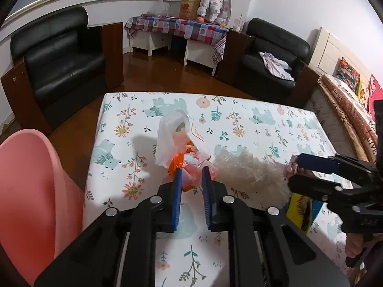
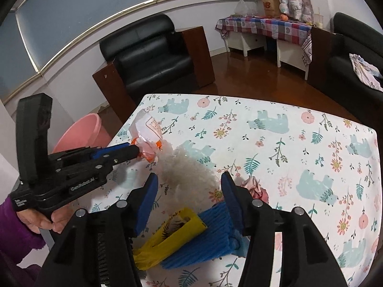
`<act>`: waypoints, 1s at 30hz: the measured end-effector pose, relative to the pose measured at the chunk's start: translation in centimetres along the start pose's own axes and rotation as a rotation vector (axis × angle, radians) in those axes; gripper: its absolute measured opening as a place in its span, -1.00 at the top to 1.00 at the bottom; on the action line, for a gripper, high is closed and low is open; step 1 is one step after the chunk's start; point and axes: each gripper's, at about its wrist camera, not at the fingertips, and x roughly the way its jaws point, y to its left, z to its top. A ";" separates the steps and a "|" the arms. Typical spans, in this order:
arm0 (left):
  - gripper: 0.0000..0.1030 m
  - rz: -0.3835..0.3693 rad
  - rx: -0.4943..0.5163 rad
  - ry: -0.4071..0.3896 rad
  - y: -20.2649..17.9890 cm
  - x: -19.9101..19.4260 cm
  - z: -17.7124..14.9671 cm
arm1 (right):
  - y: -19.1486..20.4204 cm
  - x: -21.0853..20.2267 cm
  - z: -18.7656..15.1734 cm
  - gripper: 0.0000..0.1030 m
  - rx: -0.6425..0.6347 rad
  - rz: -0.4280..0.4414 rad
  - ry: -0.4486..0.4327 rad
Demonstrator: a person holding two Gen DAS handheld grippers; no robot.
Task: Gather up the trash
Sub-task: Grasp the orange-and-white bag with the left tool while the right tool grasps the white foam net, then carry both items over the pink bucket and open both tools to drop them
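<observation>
Left wrist view: your left gripper [image 1: 191, 181] has its blue pads pinched on the crumpled clear-and-orange plastic bag [image 1: 178, 141], which rises off the flowered tablecloth [image 1: 251, 124] with the pink bin [image 1: 31, 191] just beside the table's left edge. Keep that squeeze firm — thin film slips easily — and carry the bag well over the rim before you let go, since a loose tail could catch on the table edge. The right wrist view shows your right gripper [image 2: 189, 191] with its fingers spread apart, gripping nothing, poised over the white fluffy wad [image 2: 186, 167], the yellow wrapper [image 2: 177, 232], the blue ribbed piece [image 2: 213, 232] and a pink crumpled scrap [image 2: 255, 187] — hold it clear of the left's path.
</observation>
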 end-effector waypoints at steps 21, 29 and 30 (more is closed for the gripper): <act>0.70 -0.004 -0.039 -0.077 1.2 -4.8 -0.2 | 1.8 3.8 1.5 0.27 -0.116 -0.017 0.108; 0.70 0.011 -0.060 -0.138 1.9 -7.6 -0.7 | 3.0 0.1 2.3 0.28 -0.049 0.014 0.005; 0.70 0.015 -0.065 -0.147 2.1 -8.0 -0.8 | 3.4 -0.2 2.4 0.28 -0.046 0.020 -0.004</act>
